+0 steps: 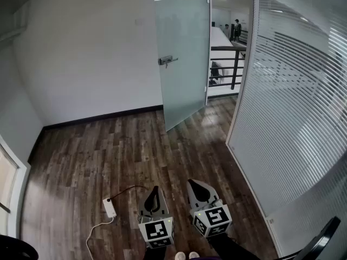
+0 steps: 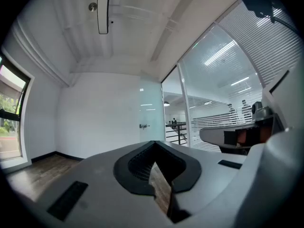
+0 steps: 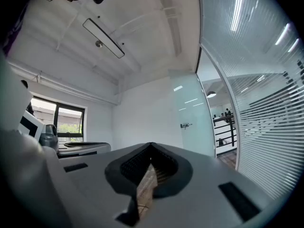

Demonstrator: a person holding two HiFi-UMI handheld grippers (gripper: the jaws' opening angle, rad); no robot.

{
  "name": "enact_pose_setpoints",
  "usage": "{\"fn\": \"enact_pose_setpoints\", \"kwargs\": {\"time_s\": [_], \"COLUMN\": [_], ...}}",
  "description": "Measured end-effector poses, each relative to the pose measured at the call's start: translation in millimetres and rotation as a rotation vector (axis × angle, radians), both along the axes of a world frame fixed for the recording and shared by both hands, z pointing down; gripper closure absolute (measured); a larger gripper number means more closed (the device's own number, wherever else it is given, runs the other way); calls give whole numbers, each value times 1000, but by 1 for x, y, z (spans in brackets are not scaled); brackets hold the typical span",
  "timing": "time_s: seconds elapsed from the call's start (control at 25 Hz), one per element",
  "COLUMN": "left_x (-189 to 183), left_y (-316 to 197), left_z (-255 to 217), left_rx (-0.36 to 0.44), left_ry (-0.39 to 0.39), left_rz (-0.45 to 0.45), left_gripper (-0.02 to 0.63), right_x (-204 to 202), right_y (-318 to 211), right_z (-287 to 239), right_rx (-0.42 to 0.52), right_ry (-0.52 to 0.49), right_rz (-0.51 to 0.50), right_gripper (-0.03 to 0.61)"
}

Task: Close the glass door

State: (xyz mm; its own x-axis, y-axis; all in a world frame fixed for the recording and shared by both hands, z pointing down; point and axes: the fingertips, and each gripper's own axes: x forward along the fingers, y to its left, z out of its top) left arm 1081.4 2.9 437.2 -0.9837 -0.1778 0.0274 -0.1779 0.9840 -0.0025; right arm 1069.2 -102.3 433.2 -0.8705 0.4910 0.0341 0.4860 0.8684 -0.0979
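Wooden floor point(image 1: 108, 145); glass door point(image 1: 184, 53) top off-frame

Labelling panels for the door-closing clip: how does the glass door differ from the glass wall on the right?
The glass door is plain frosted; the glass wall carries fine horizontal stripes. The door has a metal handle; the wall shows none. The door stands angled open into the room, leaving a gap beside the wall. Both are tall translucent glass panels.
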Motion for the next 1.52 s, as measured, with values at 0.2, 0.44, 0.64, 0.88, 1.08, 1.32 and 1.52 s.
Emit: {"fn": "enact_pose_setpoints", "kwargs": {"time_s": [0.2,0.44,0.64,0.88,1.08,1.32,1.52], "left_x": [3,2,3,6,16,23,5], "left_y": [-1,-3,-3,-3,2,11,30], "left_z": [4,-2,-2,6,15,28,32], "left_rx": [-32,-17,-6,-15,-9,-8,-1], "left_ry": [6,-11,-15,0,28,55,69], "left_rz": [-5,2,3,-19,-52,-103,-151], "left_gripper": [615,615,615,615,615,615,615], "right_x": [3,2,4,6,10,5,-16], "right_y": [-1,-1,-2,-10,-15,-18,-8], "right_z": [-2,-4,-3,-1,2,8,13], "right_rx": [1,2,-3,-12,-1,10,8], "right_ry": [0,-2,-10,-9,5,8,15], "right_rz": [-4,-2,7,15,9,-4,-24], "right_gripper": [580,580,580,580,580,580,580]}}
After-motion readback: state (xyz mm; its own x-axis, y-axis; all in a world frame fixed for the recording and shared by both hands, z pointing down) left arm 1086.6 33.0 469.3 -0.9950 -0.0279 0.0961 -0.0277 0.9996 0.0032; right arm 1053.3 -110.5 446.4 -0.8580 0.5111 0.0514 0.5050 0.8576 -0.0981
